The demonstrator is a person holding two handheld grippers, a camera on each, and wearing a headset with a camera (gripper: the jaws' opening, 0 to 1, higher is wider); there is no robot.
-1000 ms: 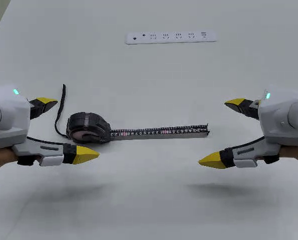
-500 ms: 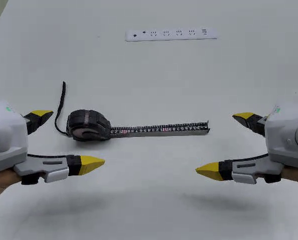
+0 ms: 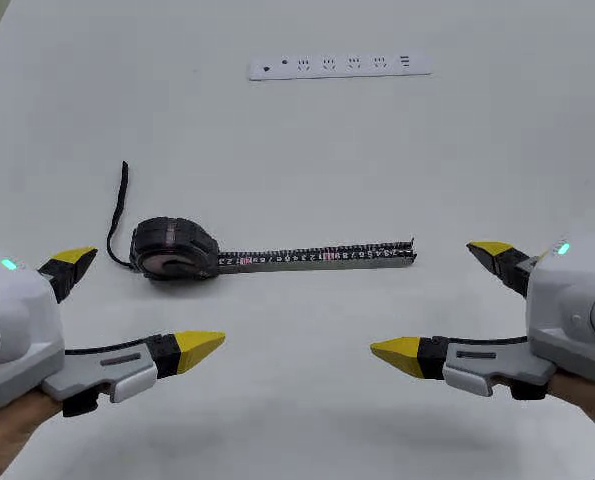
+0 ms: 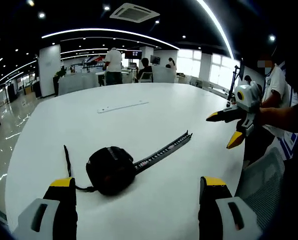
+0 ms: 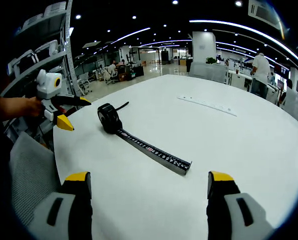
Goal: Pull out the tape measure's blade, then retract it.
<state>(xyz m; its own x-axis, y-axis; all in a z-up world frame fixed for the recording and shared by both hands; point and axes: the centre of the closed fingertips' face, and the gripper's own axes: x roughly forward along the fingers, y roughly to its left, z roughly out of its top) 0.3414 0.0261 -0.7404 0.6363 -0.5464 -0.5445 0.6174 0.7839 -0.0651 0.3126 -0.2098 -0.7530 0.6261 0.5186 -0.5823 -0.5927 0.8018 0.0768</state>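
**Open-plan office floor**

Large white round tabletop (image 3: 307, 170) of the meeting-table kind, with a white power strip (image 3: 339, 66) lying near its far edge. Overhead, a dark ceiling crossed by long curved light strips (image 4: 108, 32), dotted with recessed spotlights (image 5: 175, 2) and fitted with a square air-conditioning cassette (image 4: 135, 11). Beyond the tabletop's far edge, white desk partitions (image 4: 83, 80), several people (image 4: 113, 60) standing or sitting among them, a dark screen (image 4: 135, 54), white columns (image 5: 204, 42) and a potted plant (image 5: 211, 60). Bright windows (image 4: 189, 62) along 1 side, glossy floor (image 4: 8, 125) on another. Grey mesh chair back (image 5: 31, 175) at the near edge, shelving rack (image 5: 43, 35) above it.
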